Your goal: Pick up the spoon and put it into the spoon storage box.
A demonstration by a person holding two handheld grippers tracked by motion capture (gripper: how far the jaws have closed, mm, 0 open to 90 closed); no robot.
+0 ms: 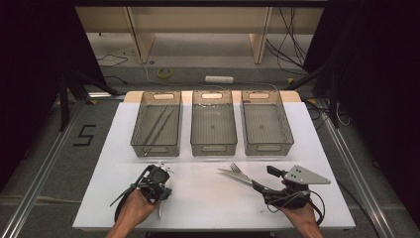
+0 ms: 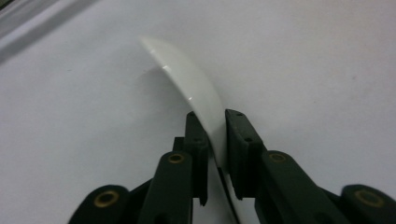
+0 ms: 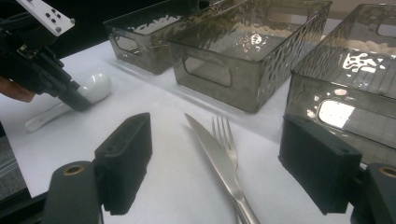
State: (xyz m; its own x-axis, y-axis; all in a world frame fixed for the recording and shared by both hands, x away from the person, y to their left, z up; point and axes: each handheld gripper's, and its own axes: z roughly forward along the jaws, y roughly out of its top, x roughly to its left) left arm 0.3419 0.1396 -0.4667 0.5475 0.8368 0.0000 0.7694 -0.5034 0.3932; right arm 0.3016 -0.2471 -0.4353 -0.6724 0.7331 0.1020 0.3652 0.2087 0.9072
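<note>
A white ceramic spoon (image 2: 187,79) lies on the white table, and my left gripper (image 2: 215,122) is shut on its handle just behind the bowl. The high view shows this left gripper (image 1: 158,172) at the front left, pointing down at the table. In the right gripper view the spoon (image 3: 95,87) shows its bowl beside the left gripper (image 3: 70,97). My right gripper (image 3: 219,136) stands open, its jaws wide on either side of a metal knife (image 3: 212,149) and fork (image 3: 225,133) that lie side by side. Neither jaw touches them. The knife (image 1: 236,175) and fork (image 1: 235,167) lie just left of the right gripper (image 1: 265,178).
Three grey see-through baskets stand in a row at the back of the table: left (image 1: 139,130), middle (image 1: 213,147) and right (image 1: 268,147). The left one holds thin metal sticks (image 1: 158,124). Black curtains flank the table and cables trail from both grippers.
</note>
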